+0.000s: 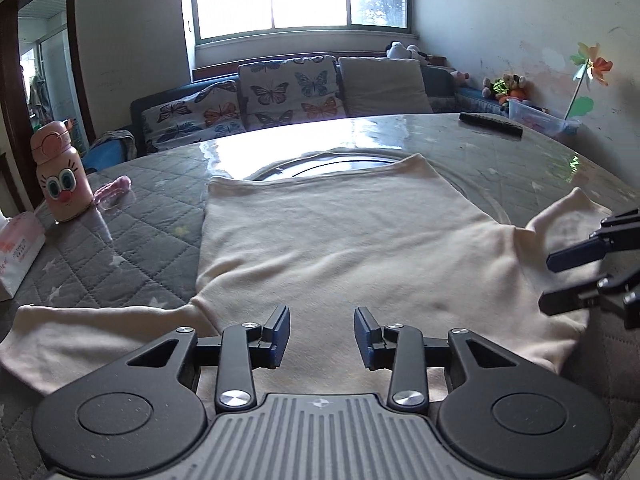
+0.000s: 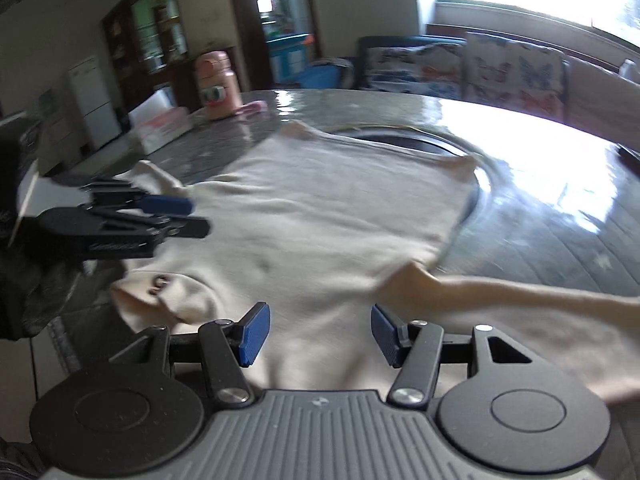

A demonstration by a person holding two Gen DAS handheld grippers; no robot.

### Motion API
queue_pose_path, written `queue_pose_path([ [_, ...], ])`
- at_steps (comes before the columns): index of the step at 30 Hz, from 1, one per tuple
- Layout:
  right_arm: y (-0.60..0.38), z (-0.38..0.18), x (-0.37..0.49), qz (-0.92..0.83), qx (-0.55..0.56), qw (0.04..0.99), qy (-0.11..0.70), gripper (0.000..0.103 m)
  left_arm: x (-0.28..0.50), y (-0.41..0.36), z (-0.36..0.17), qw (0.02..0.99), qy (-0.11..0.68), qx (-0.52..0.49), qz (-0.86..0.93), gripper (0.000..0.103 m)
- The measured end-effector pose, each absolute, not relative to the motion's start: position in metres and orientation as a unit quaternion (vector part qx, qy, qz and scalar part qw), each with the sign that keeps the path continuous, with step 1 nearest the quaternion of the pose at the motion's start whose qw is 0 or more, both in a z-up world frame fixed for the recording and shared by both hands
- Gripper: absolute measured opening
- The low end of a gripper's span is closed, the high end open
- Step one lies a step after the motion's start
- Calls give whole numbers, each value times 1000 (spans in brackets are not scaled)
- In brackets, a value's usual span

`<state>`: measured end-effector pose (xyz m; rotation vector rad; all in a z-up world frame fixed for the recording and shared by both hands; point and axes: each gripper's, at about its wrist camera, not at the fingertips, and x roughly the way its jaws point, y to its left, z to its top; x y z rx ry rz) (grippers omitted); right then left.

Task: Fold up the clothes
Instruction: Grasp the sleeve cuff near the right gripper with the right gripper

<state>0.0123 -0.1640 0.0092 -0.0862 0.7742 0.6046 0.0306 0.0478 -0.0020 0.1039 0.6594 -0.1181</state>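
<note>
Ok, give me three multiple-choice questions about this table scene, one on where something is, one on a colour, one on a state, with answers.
1. Where does the pink bottle stand?
A. on the shirt
B. on the table left of the shirt
C. on the sofa

2. What colour is the shirt?
A. cream
B. navy
C. red

3. How does the shirt lie?
A. folded into a square
B. rolled up
C. spread flat, sleeves out

Answers: 1 B, it stands on the quilted table cover beside the shirt; 2 A, the cloth is pale cream; 3 C, the body lies flat and both sleeves stick out sideways.
</note>
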Motion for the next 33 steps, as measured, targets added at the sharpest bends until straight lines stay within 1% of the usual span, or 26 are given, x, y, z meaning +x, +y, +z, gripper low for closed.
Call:
queue_pose_path([
  [8, -199, -1, 10, 233, -17, 896, 378, 57, 20, 36, -9, 942, 320, 72, -72, 40],
  [12, -213, -3, 7, 214, -13, 901, 377, 57, 19, 35, -11, 941, 321, 74, -71, 42],
  [14, -220, -2, 5, 202, -7, 905, 375, 57, 18, 34, -10, 942, 320, 71, -70, 45],
  [16, -231, -2, 4, 185, 4, 909, 373, 57, 18, 34, -8, 944, 316, 69, -71, 52],
  [20, -242, -3, 4, 162, 14, 916, 368, 57, 16, 32, -4, 946, 310, 65, -71, 61],
  [22, -246, -4, 4, 152, 17, 918, 366, 57, 16, 32, -3, 947, 307, 61, -71, 70],
  [23, -248, -4, 4, 148, 20, 919, 365, 57, 15, 32, -2, 947, 306, 60, -71, 71],
  [28, -256, -5, 4, 120, 27, 925, 361, 58, 11, 29, 0, 950, 299, 59, -70, 88],
  [33, -263, -6, 6, 87, 22, 930, 356, 58, 8, 27, 5, 953, 289, 55, -70, 100],
])
